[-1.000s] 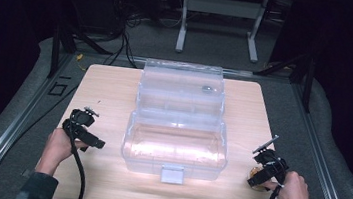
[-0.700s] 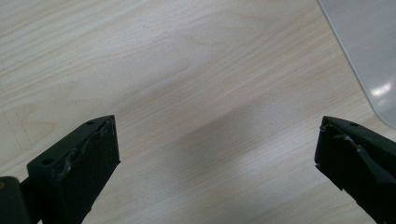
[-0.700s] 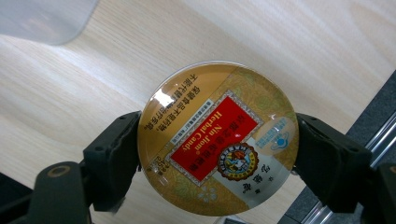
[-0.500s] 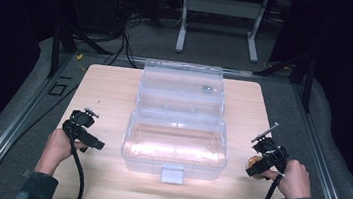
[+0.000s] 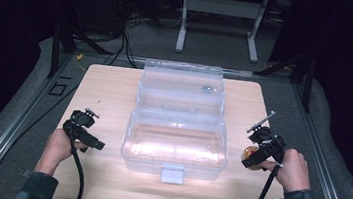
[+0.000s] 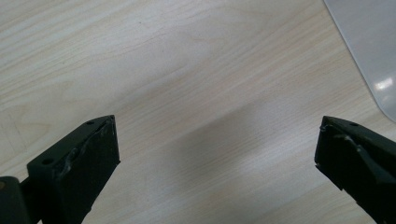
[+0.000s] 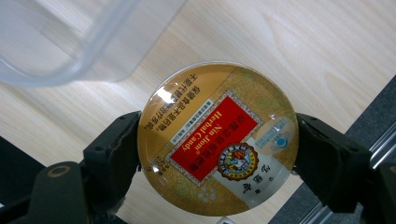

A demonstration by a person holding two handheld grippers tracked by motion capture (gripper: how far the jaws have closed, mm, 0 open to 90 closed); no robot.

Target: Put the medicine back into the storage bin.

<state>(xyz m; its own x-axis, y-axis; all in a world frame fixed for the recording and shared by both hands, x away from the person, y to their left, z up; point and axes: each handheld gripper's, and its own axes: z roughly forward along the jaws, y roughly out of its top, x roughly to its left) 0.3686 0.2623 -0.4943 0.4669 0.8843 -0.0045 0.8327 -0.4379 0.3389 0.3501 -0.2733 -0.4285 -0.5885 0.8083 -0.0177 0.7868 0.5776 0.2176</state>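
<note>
A clear plastic box [image 5: 175, 144] with its lid [image 5: 181, 87] thrown back stands in the middle of the wooden table [image 5: 110, 87]. My right gripper [image 5: 252, 158] is shut on a round gold candy tin [image 7: 217, 140], lifted above the table to the right of the box; the tin [image 5: 249, 155] sits flat between the two black jaws, its red label up. A corner of the box [image 7: 70, 42] lies beyond it. My left gripper [image 5: 90, 137] rests left of the box, held low, jaws wide open over bare wood with nothing between them [image 6: 215, 154].
The box's white latch [image 5: 172, 173] faces the front edge of the table. Dark padded flooring [image 5: 338, 163] and metal rails surround the table. A white stand [image 5: 219, 14] and cables lie behind it. A corner of the box [image 6: 369, 51] shows beside my left gripper.
My right gripper has risen off the table with the tin and moved a little toward the box. The left gripper has stayed where it was.
</note>
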